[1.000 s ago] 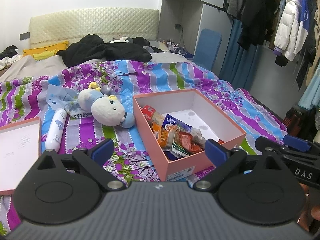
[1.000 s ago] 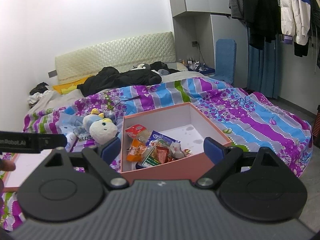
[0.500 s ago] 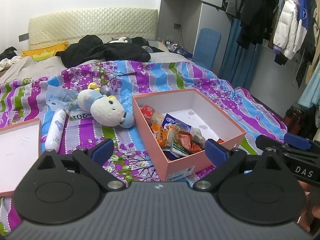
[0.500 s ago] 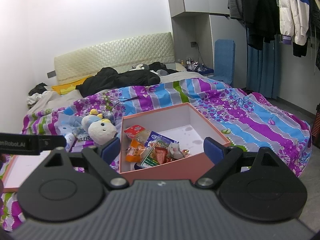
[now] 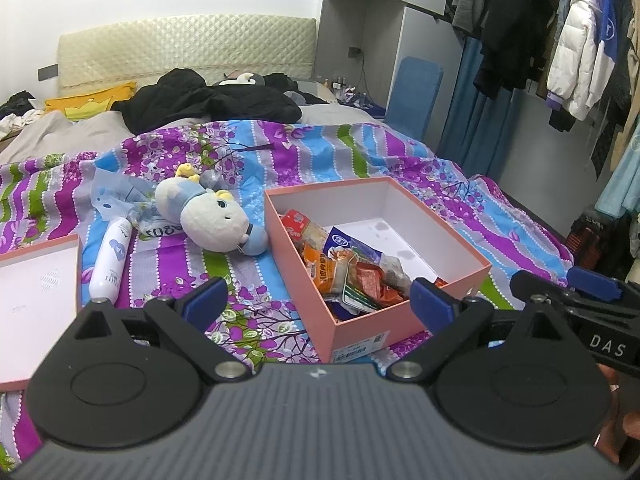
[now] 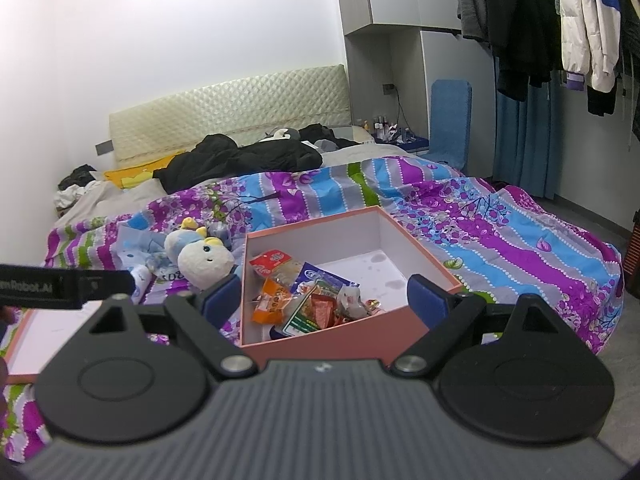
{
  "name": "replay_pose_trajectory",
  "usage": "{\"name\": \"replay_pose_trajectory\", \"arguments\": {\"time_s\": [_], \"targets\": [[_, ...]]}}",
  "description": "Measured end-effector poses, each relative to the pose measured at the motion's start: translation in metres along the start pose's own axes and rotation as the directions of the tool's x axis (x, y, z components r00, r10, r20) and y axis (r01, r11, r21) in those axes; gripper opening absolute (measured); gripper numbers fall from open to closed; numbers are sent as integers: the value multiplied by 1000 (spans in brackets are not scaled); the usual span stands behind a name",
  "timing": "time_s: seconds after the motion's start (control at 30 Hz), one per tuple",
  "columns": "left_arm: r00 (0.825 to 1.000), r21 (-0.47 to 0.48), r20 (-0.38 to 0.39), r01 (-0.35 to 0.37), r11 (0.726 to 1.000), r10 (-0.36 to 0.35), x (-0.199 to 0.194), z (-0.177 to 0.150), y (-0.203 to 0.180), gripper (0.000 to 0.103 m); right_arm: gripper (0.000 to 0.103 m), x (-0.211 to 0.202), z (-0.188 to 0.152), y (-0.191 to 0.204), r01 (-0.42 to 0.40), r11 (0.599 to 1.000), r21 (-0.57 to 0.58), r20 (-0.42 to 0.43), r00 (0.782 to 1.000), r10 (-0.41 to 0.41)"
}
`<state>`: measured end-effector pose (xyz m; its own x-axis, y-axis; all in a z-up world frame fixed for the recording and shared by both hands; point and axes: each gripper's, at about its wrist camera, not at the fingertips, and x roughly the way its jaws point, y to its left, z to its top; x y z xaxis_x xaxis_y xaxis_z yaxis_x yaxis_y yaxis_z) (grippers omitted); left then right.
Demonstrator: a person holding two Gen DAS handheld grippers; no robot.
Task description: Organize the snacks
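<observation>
Nearest to me, the left gripper hangs with its blue-padded jaws spread wide and nothing between them, and the right gripper beside it is just the same, jaws apart and empty. Both point over the near edge of the bed. Just beyond them an open pink box sits on the striped floral bedspread, with its near corner towards the grippers. The snacks lie heaped in the near left part of the box, a jumble of red, orange and blue-white packets; the far right of its white floor is bare. To the left, the pink lid lies flat on the bedspread. Past it rest a white bottle and a plush toy, the toy close to the box's left wall. Farther back, dark clothing is piled before the quilted headboard.
</observation>
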<state>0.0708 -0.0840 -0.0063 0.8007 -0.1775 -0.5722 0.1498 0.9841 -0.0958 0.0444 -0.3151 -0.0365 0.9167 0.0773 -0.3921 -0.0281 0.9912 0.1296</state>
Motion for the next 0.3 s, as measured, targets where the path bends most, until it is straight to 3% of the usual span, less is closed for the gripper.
{"name": "replay_pose_trajectory", "arguments": {"time_s": [0.3], "targets": [[1000, -1, 0, 2, 1000, -2, 0, 0, 1, 99, 91, 0, 0, 1, 1, 1000, -2, 0, 1000, -1]]}}
